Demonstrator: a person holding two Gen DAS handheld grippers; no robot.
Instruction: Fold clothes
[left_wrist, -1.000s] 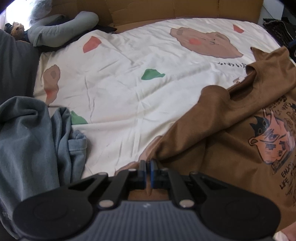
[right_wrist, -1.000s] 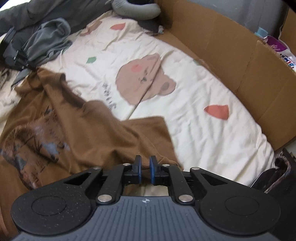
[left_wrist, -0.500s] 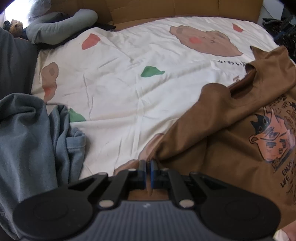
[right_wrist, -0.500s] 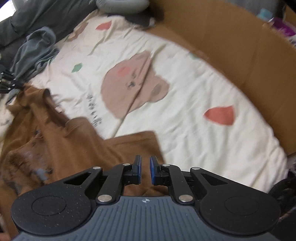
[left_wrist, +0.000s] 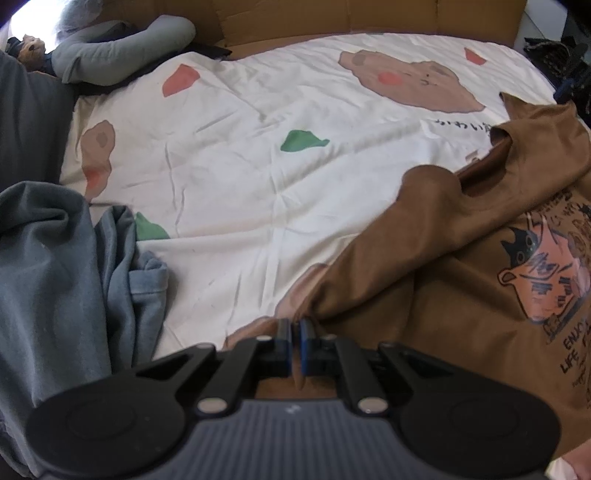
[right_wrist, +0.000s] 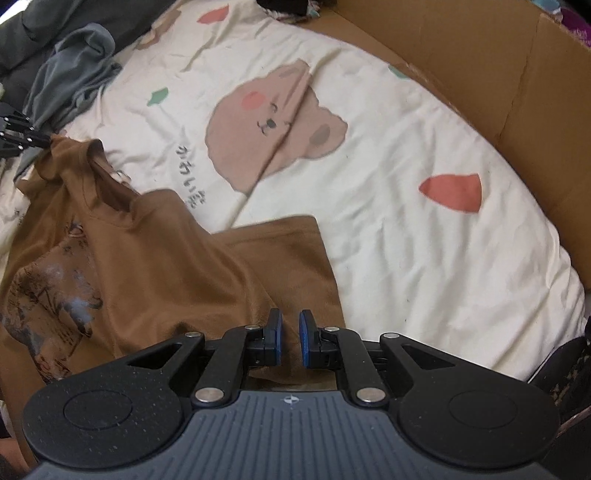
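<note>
Since a second ago the right gripper (right_wrist: 290, 325) has dropped closer to the brown T-shirt (right_wrist: 155, 266), its blue pads slightly apart with brown cloth between them; whether they pinch it, I cannot tell. At bottom centre of its view, the left gripper (left_wrist: 294, 330) stays pressed together on the shirt's edge. Shirt lies on the bear-print sheet (left_wrist: 258, 177), right of a blue-grey garment (left_wrist: 55, 266).

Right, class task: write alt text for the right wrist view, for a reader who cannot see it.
A brown T-shirt lies crumpled on a cream sheet printed with a bear; the right gripper is over the shirt's edge, its blue-padded fingers nearly closed with a narrow gap. Cardboard borders the sheet on the right, and grey clothes lie at top left.
</note>
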